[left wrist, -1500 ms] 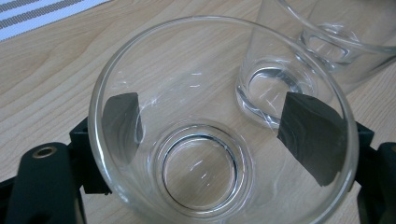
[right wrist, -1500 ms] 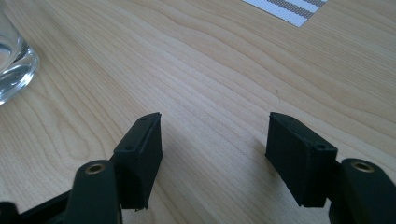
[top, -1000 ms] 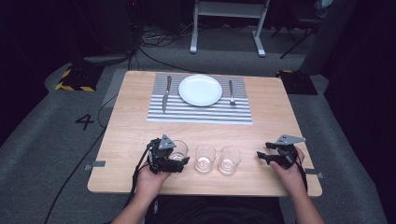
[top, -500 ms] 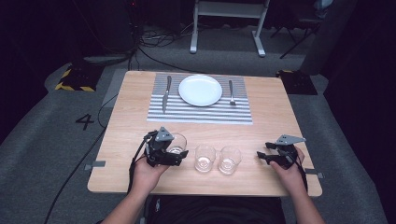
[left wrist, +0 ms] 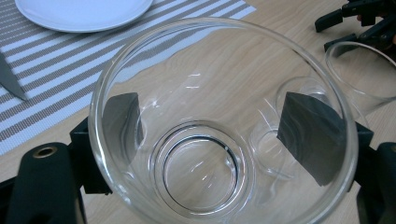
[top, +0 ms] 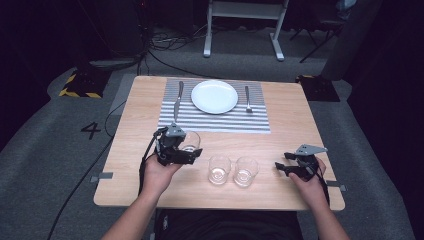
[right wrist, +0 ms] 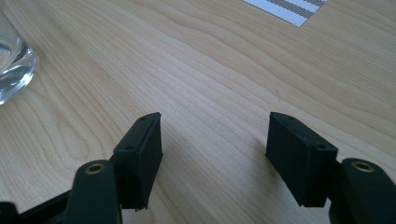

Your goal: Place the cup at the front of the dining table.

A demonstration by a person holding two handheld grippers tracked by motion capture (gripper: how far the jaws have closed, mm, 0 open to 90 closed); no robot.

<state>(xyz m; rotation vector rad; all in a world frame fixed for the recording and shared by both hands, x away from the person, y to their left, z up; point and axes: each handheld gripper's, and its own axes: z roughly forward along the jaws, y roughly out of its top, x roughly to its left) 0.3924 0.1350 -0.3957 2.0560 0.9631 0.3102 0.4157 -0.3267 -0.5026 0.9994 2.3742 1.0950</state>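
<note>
My left gripper [top: 192, 148] is shut on a clear drinking glass [top: 190, 140] just in front of the striped placemat [top: 215, 120]. In the left gripper view the two pads [left wrist: 310, 135] press the glass [left wrist: 205, 172] from both sides, and I look down into its mouth. Two more clear glasses [top: 219, 169] [top: 245, 171] stand side by side near the table's front edge. My right gripper [top: 281, 167] rests open at the front right, to the right of those glasses, with bare wood between its jaws [right wrist: 215, 149]. A glass base [right wrist: 11, 70] shows at the left edge there.
On the placemat lie a white plate [top: 214, 96], a knife [top: 177, 102] to its left and a fork [top: 247, 98] to its right. The wooden table [top: 300, 120] has bare room on its right side. Cables and a stand are on the floor behind.
My left gripper has carried the glass away from the front edge, toward the placemat. The right gripper and the two standing glasses have stayed put.
</note>
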